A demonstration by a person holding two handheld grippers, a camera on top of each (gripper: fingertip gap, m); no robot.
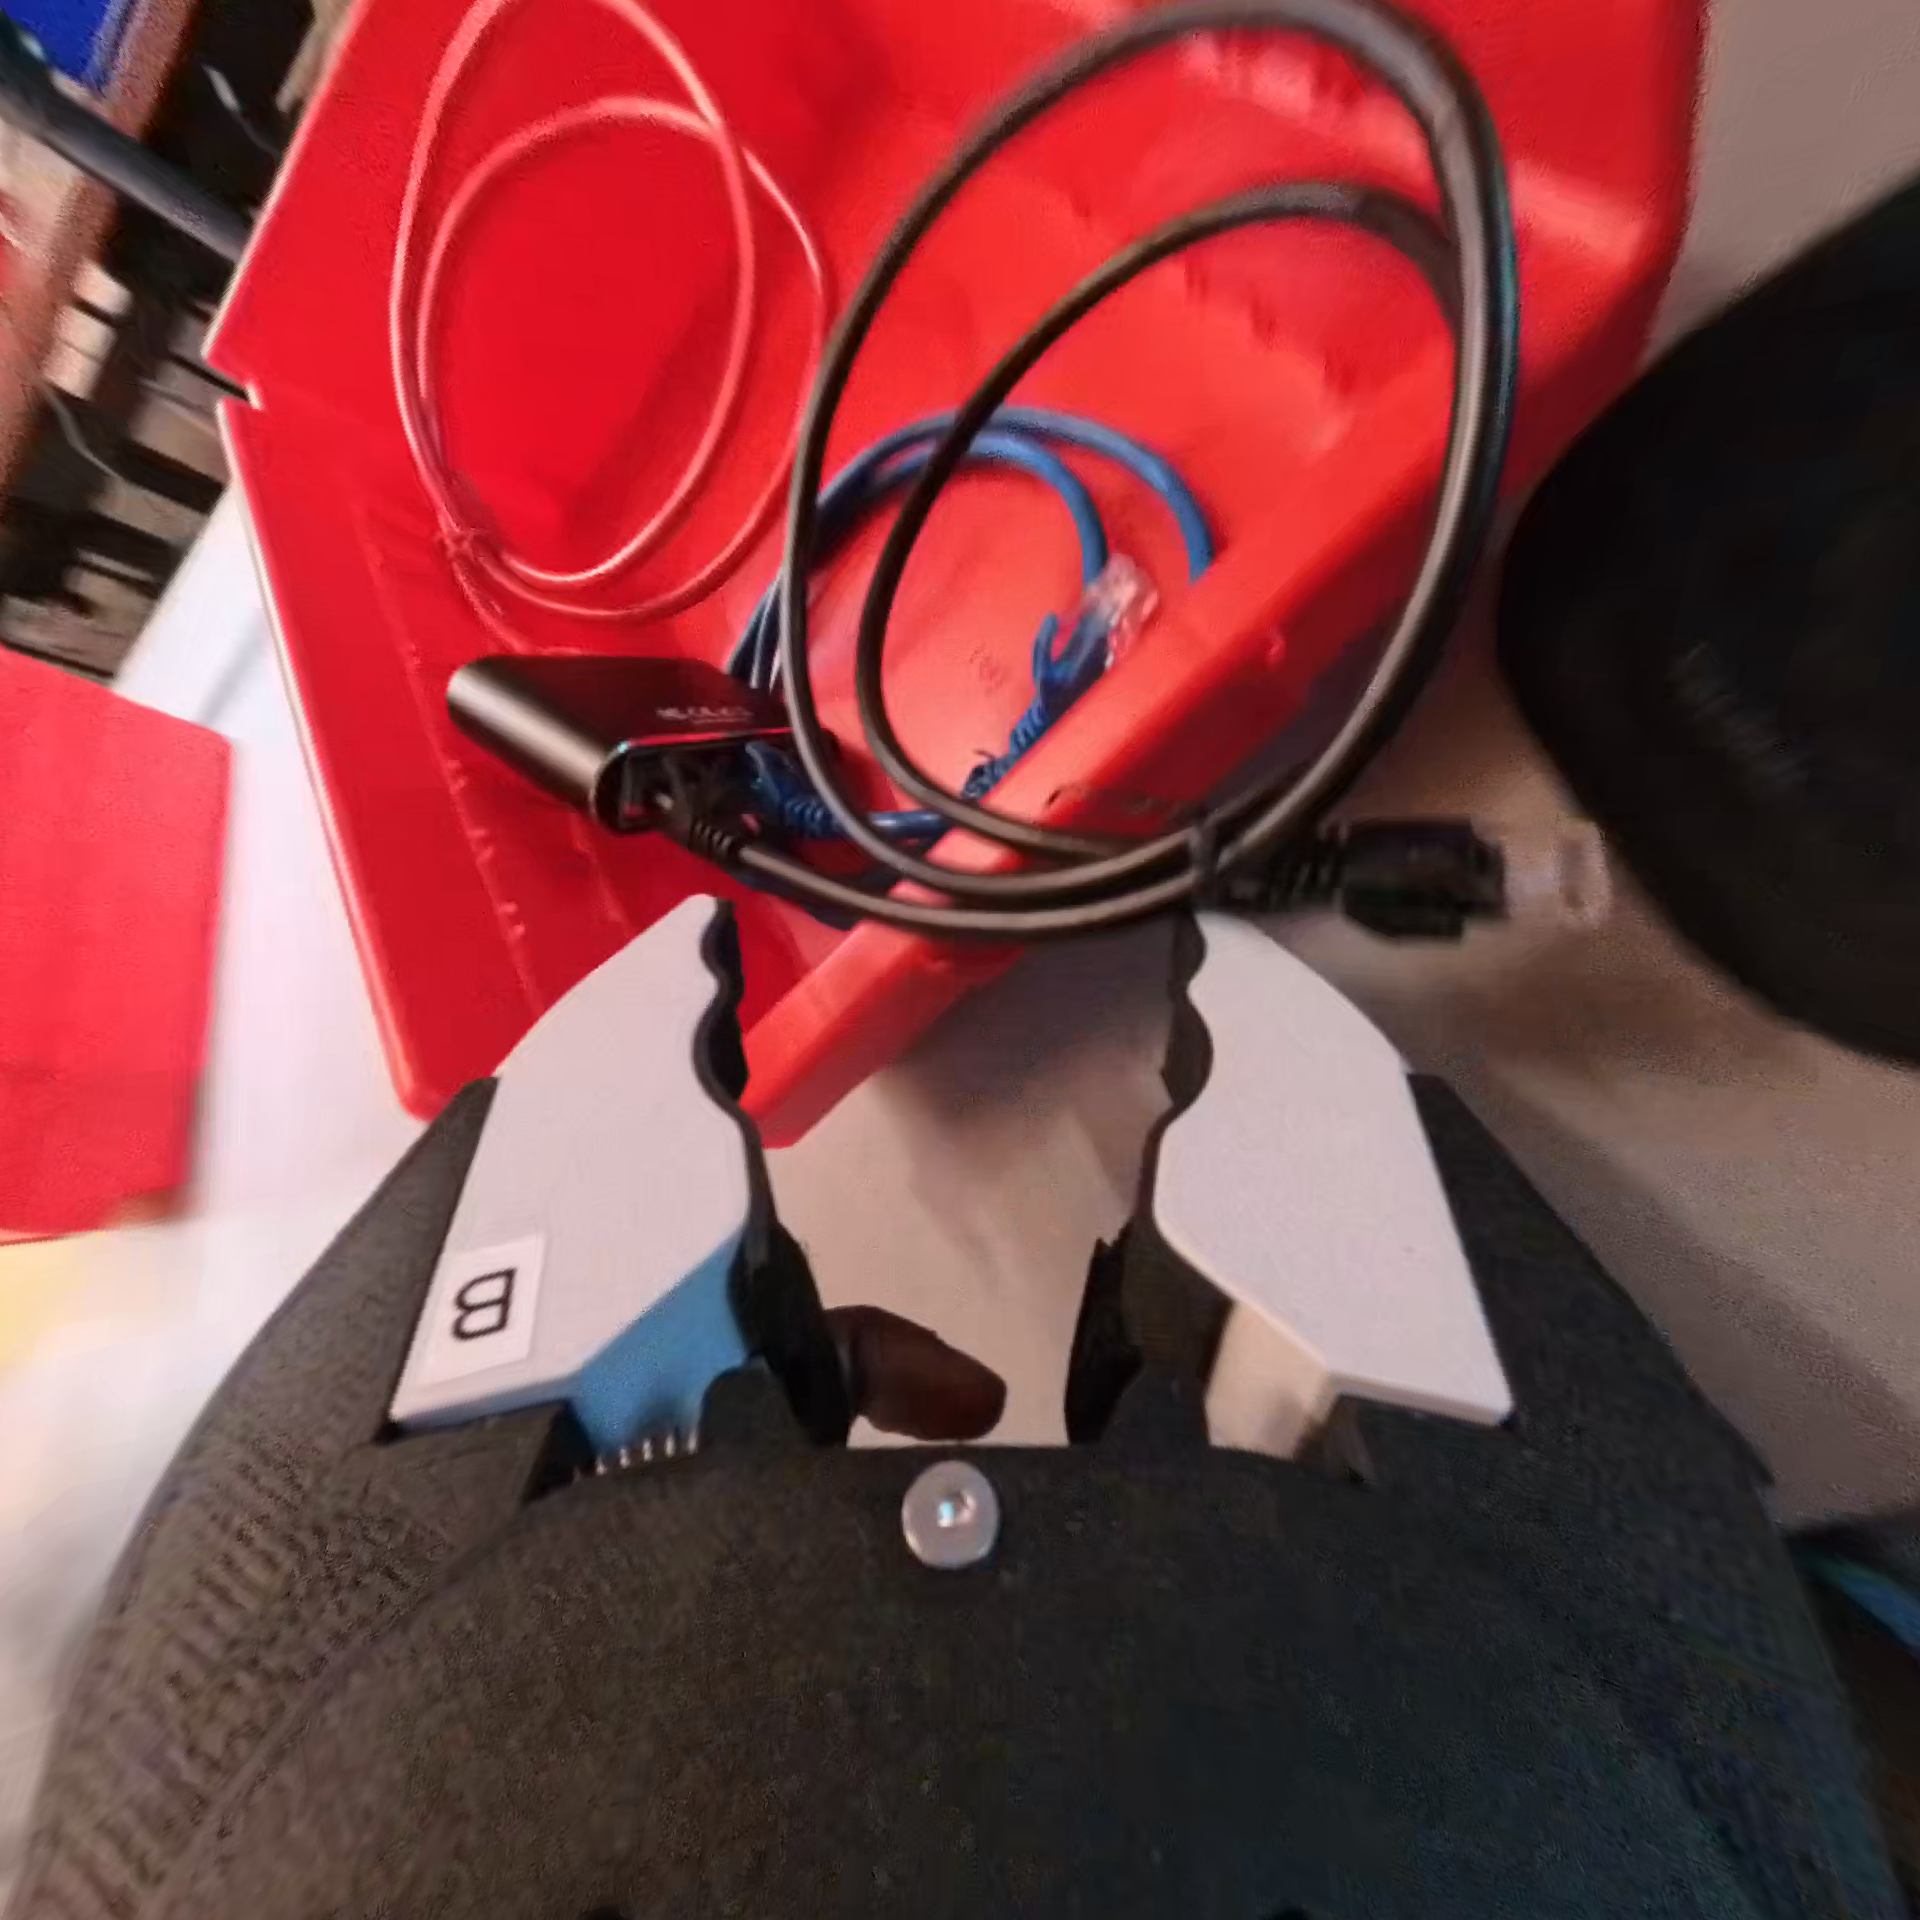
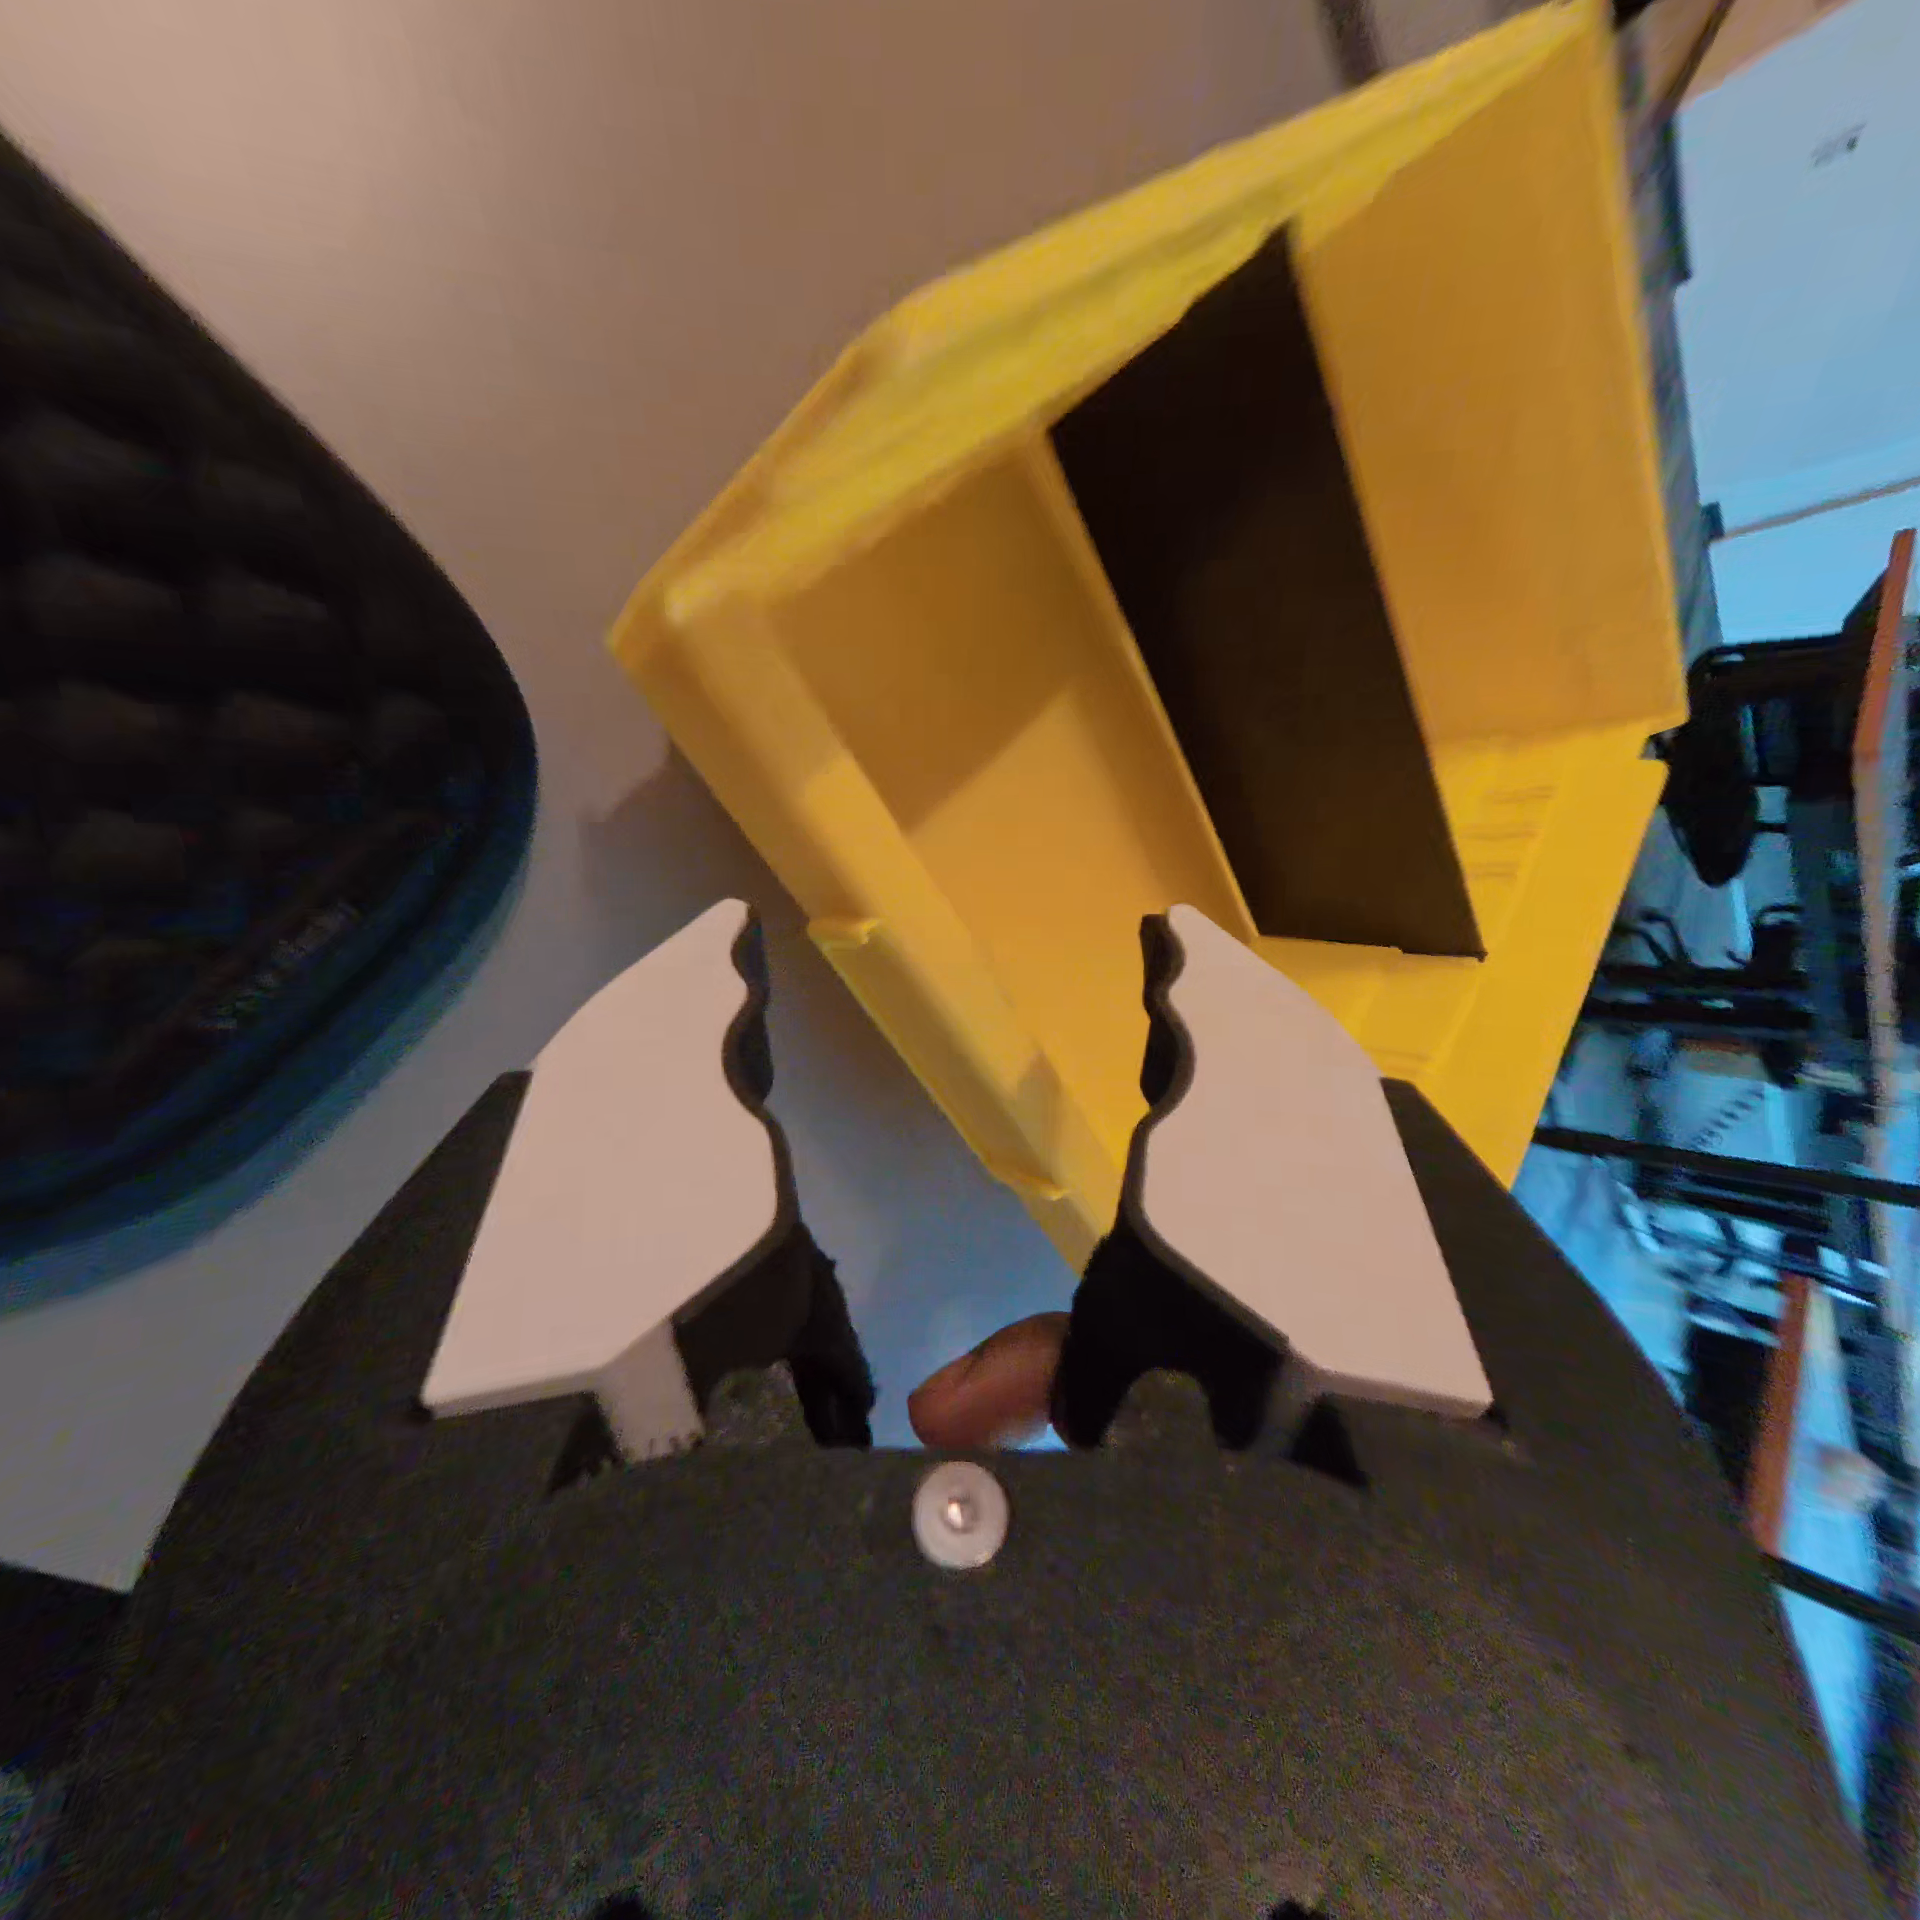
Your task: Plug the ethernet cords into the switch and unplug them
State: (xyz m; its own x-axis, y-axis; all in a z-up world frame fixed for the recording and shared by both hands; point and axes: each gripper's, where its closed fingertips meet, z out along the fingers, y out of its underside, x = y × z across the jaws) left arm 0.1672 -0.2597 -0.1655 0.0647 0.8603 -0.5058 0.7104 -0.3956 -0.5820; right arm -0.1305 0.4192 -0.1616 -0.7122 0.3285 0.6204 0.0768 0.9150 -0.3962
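In the left wrist view a small black switch (image 1: 613, 727) lies in a red bin (image 1: 1195, 260). A black ethernet cord (image 1: 1143, 416) and a blue cord (image 1: 1039, 447) sit plugged into its near end. The black cord loops up and its free plug (image 1: 1382, 862) lies outside the bin on the table. The blue cord's clear free plug (image 1: 1117, 603) lies in the bin. A thin red-white cord (image 1: 582, 312) coils at the bin's far left. My left gripper (image 1: 956, 935) is open and empty, just short of the bin's near rim. My right gripper (image 2: 951, 935) is open and empty before a yellow bin (image 2: 1039, 520).
A black padded case (image 1: 1745, 675) lies right of the red bin and shows at the left of the right wrist view (image 2: 208, 675). A second red bin (image 1: 94, 935) stands at the left. The yellow bin holds a black divider (image 2: 1268, 623). Racks and stands (image 2: 1766, 935) stand at the far right. The left gripper's tips are roughly 75 cm from the right gripper's.
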